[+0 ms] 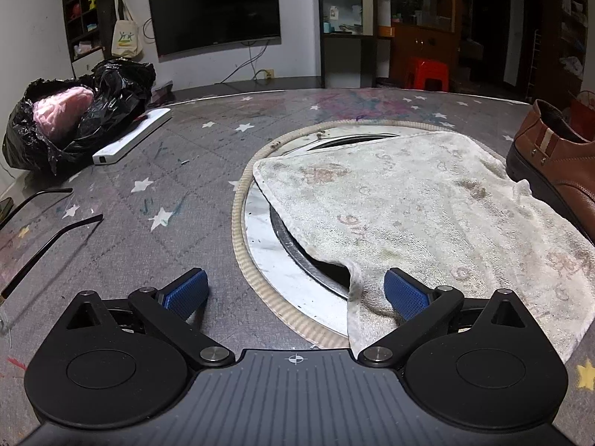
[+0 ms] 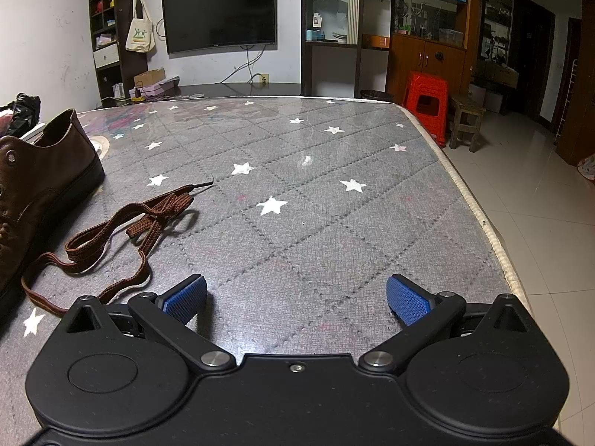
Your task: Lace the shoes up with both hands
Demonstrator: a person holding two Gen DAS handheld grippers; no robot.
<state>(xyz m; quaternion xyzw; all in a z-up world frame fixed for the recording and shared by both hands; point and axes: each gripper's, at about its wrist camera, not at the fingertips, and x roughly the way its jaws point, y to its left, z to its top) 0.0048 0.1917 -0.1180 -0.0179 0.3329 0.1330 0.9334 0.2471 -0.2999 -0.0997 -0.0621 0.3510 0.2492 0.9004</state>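
1. Right wrist view: the right gripper (image 2: 296, 299) is seen with its blue pads (image 2: 407, 299) spread wide and nothing between them; only grey table cover lies in the gap.
2. A brown shoelace (image 2: 122, 228) is seen lying loose in tangled loops on the table (image 2: 316, 186), to the left of the right gripper and beyond its left pad, apart from it.
3. One end of the shoelace is seen running toward the brown shoe (image 2: 33, 182), which stands at the left edge of that view, left of the lace; whether that end is threaded cannot be told.
4. Left wrist view: the left gripper (image 1: 295, 291) is likewise held wide apart, with nothing gripped.
5. A soiled white towel (image 1: 427, 215) is draped over a round opening in the table; its near corner hangs just beside the right pad (image 1: 405, 293) of the left gripper.
6. The brown shoe (image 1: 554, 160) is seen at the right edge of that view, just beyond the towel and well apart from the left gripper.
7. The table is covered in grey quilted material with white stars. A black plastic bag (image 1: 74, 119) and a white bar-shaped object (image 1: 132, 135) lie far left of the towel.
8. Behind the table a dark television (image 2: 219, 13) hangs on the wall; a red stool (image 2: 425, 100) stands to its right on a tiled floor.
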